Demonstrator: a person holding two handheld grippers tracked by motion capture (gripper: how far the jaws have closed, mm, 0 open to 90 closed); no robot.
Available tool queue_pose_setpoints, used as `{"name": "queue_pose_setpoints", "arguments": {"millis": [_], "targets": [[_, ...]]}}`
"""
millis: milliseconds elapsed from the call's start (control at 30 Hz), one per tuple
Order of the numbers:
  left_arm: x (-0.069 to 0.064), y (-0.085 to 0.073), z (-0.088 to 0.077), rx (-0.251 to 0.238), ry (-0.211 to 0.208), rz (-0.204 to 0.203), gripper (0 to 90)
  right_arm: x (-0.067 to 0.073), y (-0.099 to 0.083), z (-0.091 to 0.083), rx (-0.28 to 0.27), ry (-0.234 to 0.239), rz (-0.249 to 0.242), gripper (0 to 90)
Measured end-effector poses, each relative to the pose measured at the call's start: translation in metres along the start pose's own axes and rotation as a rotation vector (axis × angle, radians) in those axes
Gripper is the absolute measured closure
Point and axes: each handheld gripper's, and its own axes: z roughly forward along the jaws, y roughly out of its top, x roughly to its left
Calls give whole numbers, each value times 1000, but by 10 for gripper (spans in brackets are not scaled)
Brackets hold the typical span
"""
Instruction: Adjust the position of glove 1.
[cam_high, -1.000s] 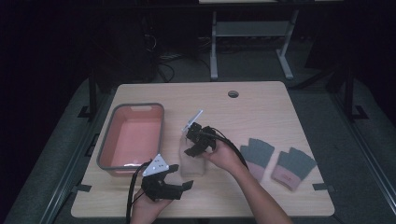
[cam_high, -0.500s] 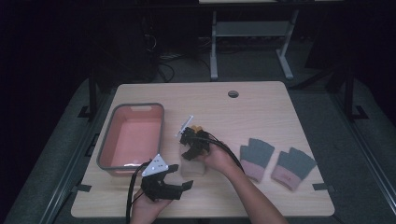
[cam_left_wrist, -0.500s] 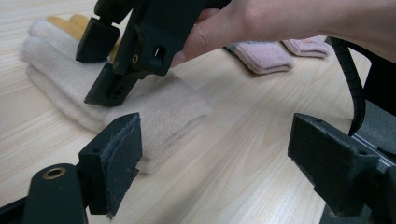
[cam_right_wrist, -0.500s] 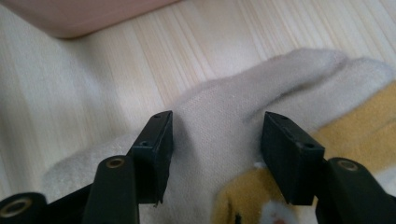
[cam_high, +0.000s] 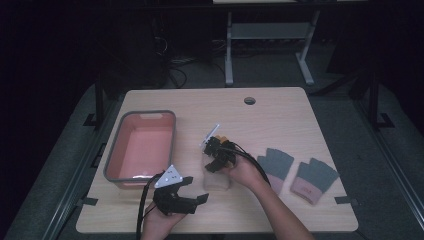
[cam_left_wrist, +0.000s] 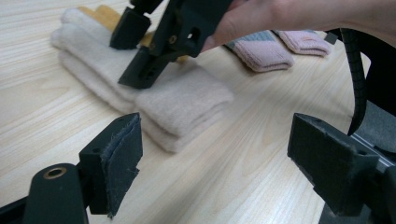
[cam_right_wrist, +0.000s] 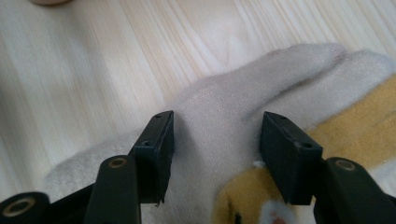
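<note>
A cream glove with yellow patches (cam_high: 218, 179) lies folded on the table's middle front. My right gripper (cam_high: 214, 156) points down at it, jaws open. In the right gripper view both pads straddle the cream fabric (cam_right_wrist: 219, 102) without squeezing it, gripper (cam_right_wrist: 217, 149). In the left gripper view the right gripper's jaw tips (cam_left_wrist: 140, 70) rest on top of the glove (cam_left_wrist: 187, 100). My left gripper (cam_high: 196, 189) sits near the front edge, open wide and holding nothing (cam_left_wrist: 219, 163), aimed at the glove's near end.
A salmon basin with a grey rim (cam_high: 111, 165) stands at the left. Two grey and pink fingerless gloves (cam_high: 276, 165) (cam_high: 312, 179) lie at the right, and one shows as the pink glove (cam_left_wrist: 261, 49) past the hand. A round hole (cam_high: 249, 100) is near the table's back edge.
My right gripper has sunk slightly onto the cream glove. The left gripper has stayed where it was.
</note>
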Motion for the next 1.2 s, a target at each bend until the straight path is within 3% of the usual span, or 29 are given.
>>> {"name": "queue_pose_setpoints", "arguments": {"millis": [200,300,433,467,600,767,867,900,1200], "targets": [[-2,4,7,15,-17,-21,198,-2,-9,-5,-11,2,28,434],[-2,8,14,26,-12,-32,197,-6,-15,-13,-62,34,88,346],[-1,11,19,37,-16,-56,196,-9,-21,-25,-96,33,127,309],[-1,13,22,42,-14,-66,197,-11,-26,-33,-122,45,169,293],[3,22,29,68,0,-83,214,-15,-38,-43,-147,45,224,283],[8,34,41,91,10,-138,225,-18,-57,-47,-181,56,282,282],[12,36,47,111,23,-167,259,-18,-66,-46,-192,65,310,282],[14,36,53,129,54,-182,284,-18,-68,-46,-191,64,314,283],[27,34,64,182,66,-275,307,-20,-84,-37,-197,67,387,306]]}}
